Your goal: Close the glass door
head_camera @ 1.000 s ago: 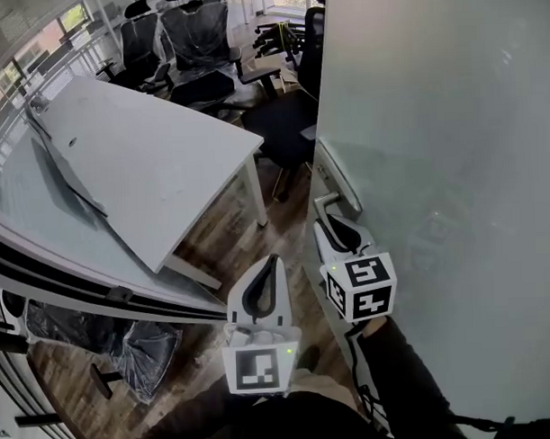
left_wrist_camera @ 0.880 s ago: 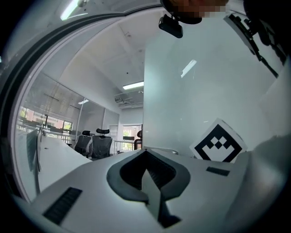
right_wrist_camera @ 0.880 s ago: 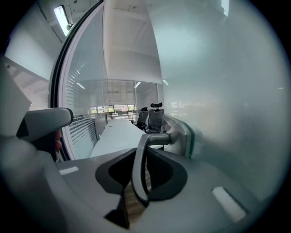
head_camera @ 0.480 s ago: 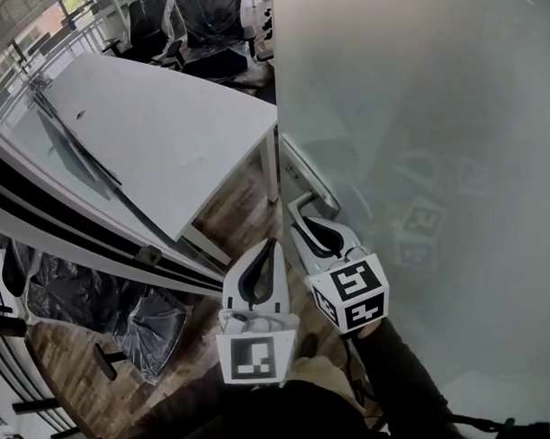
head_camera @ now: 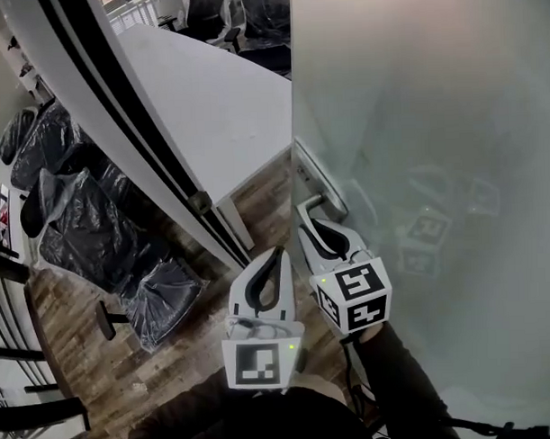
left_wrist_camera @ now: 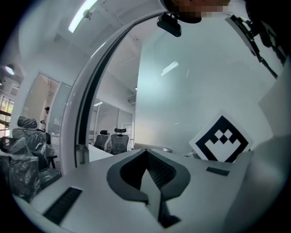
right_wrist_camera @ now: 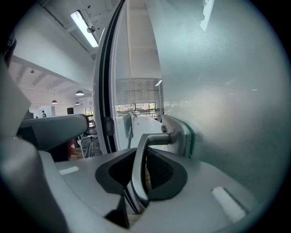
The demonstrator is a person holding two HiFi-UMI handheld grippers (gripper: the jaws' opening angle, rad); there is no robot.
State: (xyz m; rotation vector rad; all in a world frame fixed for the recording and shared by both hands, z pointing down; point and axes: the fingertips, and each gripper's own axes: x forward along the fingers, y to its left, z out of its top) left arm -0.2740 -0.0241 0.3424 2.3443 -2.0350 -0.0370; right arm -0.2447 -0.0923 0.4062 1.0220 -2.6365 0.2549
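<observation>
The frosted glass door (head_camera: 434, 118) fills the right side of the head view, and its metal lever handle (head_camera: 310, 204) sticks out at the door's left edge. My right gripper (head_camera: 318, 223) is shut on that handle. In the right gripper view the handle (right_wrist_camera: 152, 139) bends down between the two dark pads (right_wrist_camera: 159, 170) of the right gripper (right_wrist_camera: 143, 161), beside the glass door (right_wrist_camera: 218, 91). My left gripper (head_camera: 274, 257) hovers just left of it, shut and holding nothing. The left gripper (left_wrist_camera: 146, 152) points level toward the doorway.
The white door frame post with black stripes (head_camera: 100, 103) runs diagonally left of the door edge; it also shows as the door frame post (right_wrist_camera: 107, 91). Behind it stand a white table (head_camera: 216, 90) and chairs wrapped in black plastic (head_camera: 86, 230). Wooden floor (head_camera: 109, 373) lies below.
The door has swung with my right gripper on its handle. The striped frame post has come in from the left toward the door edge, narrowing the view of the table. Both grippers moved along.
</observation>
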